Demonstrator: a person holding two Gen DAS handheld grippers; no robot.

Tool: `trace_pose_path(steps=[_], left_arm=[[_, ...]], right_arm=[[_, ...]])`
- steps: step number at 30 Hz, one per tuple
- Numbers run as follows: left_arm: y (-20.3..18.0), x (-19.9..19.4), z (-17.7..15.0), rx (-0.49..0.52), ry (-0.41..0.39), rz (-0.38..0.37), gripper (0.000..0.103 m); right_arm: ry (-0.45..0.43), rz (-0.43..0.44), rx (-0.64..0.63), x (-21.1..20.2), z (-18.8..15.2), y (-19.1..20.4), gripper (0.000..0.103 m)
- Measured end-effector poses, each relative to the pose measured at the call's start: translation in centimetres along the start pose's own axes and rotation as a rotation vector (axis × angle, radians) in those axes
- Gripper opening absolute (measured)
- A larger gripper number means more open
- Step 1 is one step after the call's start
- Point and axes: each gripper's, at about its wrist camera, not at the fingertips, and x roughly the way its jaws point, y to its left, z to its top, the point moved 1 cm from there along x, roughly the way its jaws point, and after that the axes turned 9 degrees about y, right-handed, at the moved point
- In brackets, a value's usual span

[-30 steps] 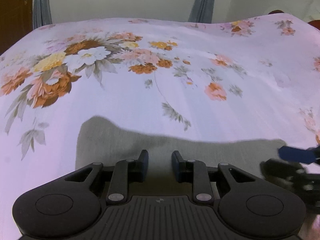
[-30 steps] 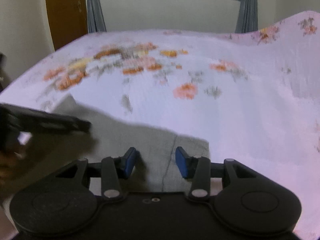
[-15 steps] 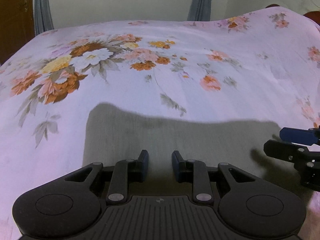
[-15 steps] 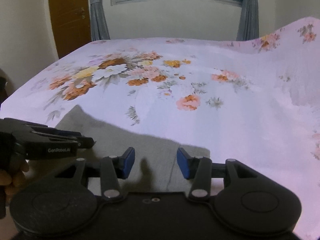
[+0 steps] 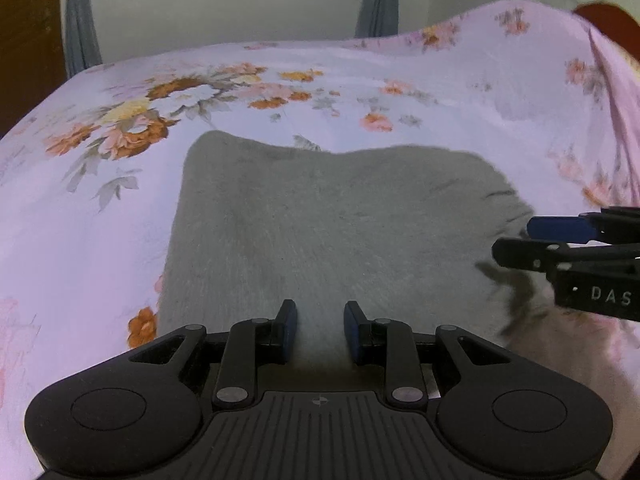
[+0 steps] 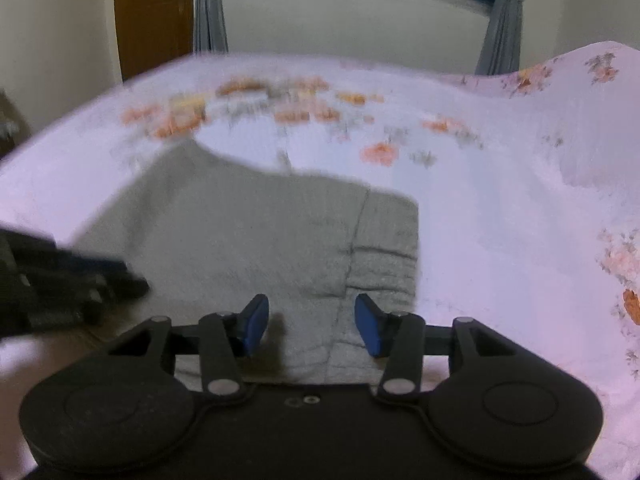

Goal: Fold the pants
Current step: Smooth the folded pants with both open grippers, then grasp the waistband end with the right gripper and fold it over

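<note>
While spread flat on the pink floral bedsheet (image 5: 360, 76), grey knit folded pants (image 5: 328, 220) lie straight ahead, long axis crosswise. Left gripper (image 5: 318, 330) over the middle, right gripper (image 6: 308, 326) nearer the ribbed end; both parted, holding nothing.

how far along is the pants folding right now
Looks mostly done: the grey pants lie as a compact flat rectangle on the floral bedsheet. In hand: nothing; the left gripper and right gripper are open above it. Whether another fold remains is unclear.
</note>
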Motion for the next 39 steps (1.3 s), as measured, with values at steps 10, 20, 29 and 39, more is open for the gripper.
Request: trace_pose_path(steps=[10,20,29,39], left_arm=[[-0.8,-1.6,-1.8,-0.023,-0.035,0.004,0.027],[-0.6,-1.1,-1.9,-0.041,0.005,-0.002,0.027],[0.0,-2.5,-1.3,-0.046,-0.029,0.01,0.028],[3.7,-2.4,-0.8,-0.106,-0.066,0.118,0.071]], right_arm=[[0.001,0.006,0.007,-0.7,-1.1,0.0,0.051],[0.077,0.013,0.028,0.7,-2.2,-0.4,0.082],[0.024,0.018,0.052,-1.5,-1.2,-0.1,0.082],[0.095,-0.009,-0.021,1.8,-1.5,1.4,0.101]])
